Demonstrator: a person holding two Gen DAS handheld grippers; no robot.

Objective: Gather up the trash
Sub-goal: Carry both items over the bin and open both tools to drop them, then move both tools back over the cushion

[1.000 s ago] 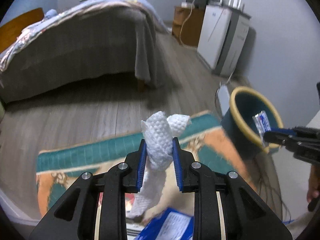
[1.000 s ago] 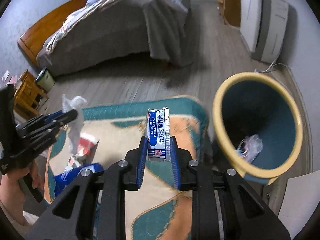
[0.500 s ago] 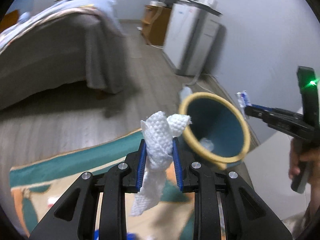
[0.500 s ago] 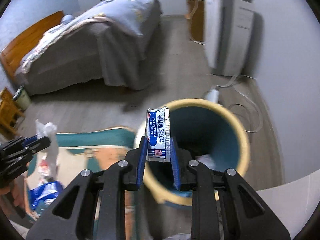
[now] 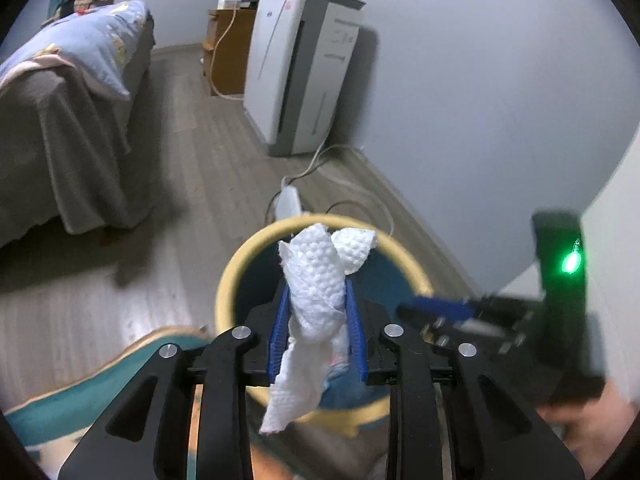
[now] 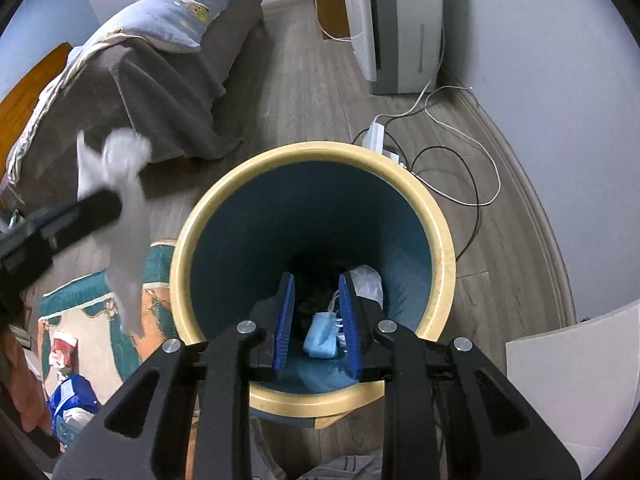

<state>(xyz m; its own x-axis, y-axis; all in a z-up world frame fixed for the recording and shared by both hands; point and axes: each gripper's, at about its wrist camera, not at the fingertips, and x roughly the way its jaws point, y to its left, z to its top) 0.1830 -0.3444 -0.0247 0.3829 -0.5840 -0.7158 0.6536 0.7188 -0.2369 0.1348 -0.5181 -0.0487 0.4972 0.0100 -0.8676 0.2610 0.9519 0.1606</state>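
Observation:
My left gripper (image 5: 317,326) is shut on a crumpled white paper towel (image 5: 316,304) and holds it above the near rim of the teal trash bin with a yellow rim (image 5: 228,280). My right gripper (image 6: 317,320) is open and empty, right over the bin's mouth (image 6: 440,256). Trash lies at the bin's bottom, among it a blue face mask (image 6: 320,334) and a clear plastic wrapper (image 6: 368,280). The left gripper with the towel (image 6: 124,200) shows blurred at the left of the right wrist view. The right gripper (image 5: 444,310) shows at the right of the left wrist view.
A patterned rug (image 6: 92,320) with a blue packet (image 6: 72,396) and a red-and-white wrapper (image 6: 62,350) lies left of the bin. A power strip (image 6: 376,136) and cables lie behind it. A bed (image 6: 160,60), a white appliance (image 6: 396,24) and a white board (image 6: 572,380) stand around.
Both grippers moved over the bin. My right gripper opened and the blue-and-white sachet it held is gone from its fingers. My left gripper still holds the towel.

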